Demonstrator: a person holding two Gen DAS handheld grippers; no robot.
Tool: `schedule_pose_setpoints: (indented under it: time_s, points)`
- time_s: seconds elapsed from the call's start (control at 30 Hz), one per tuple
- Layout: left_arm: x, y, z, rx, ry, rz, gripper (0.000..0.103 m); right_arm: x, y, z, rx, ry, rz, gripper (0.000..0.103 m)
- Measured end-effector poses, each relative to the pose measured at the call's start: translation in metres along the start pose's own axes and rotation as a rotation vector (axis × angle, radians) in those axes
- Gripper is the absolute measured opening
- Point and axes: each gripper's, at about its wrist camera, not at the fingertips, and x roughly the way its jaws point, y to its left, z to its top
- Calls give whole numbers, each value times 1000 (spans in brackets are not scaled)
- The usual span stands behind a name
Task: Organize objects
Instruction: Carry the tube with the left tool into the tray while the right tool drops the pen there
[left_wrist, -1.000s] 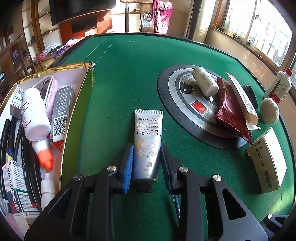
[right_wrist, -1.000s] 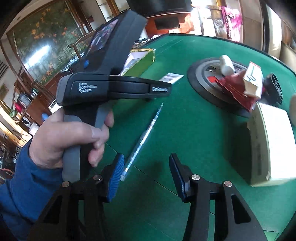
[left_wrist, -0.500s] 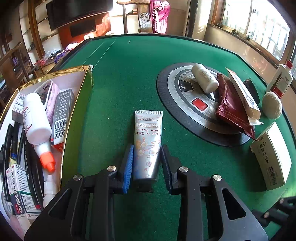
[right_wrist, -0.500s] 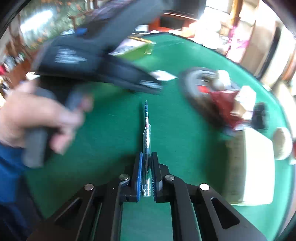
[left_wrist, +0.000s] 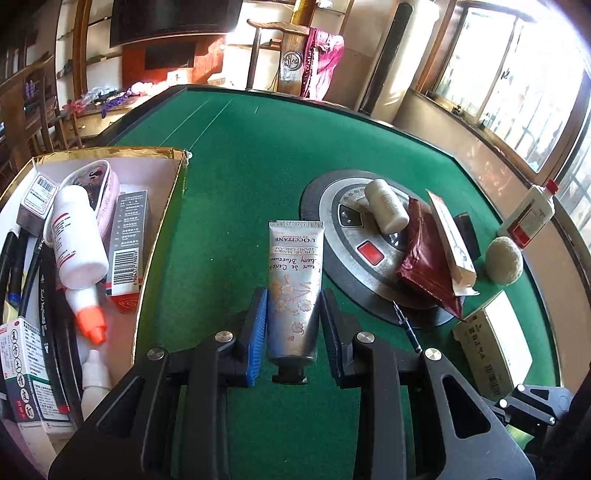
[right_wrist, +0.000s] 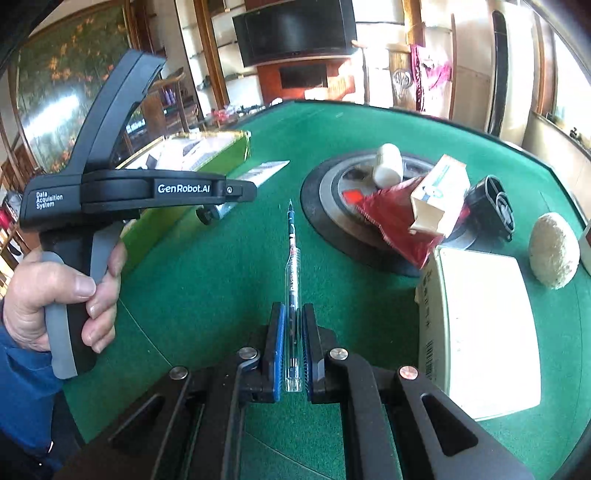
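- Left wrist view sits right behind the left tool, looking steeply down and forward over the green table; an open box lies close on its left, windows off to the right.
- Right wrist view rides just behind the right tool, tilted down, facing the same way from further right; the left tool and a hand show at its left.
- Both catch the round dial, the white carton and the pale ball.
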Motion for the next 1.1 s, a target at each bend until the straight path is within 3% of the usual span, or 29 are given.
schedule_pose_setpoints:
  time_s: [0.37, 0.6, 0.8, 1.1]
  points:
    - [-27, -7, 5, 23, -106, 36, 28, -14, -5, 5, 93, -61, 38, 6]
    - [-61, 11, 4, -12, -159, 60, 28, -18, 20, 21, 120, -108, 80, 6]
    - [-97, 50, -3, -64, -178, 64, 28, -17, 63, 45, 78, -126, 144, 6]
    - [-126, 129, -21, -176, -192, 155, 28, 4, 126, 71, 13, -110, 224, 6]
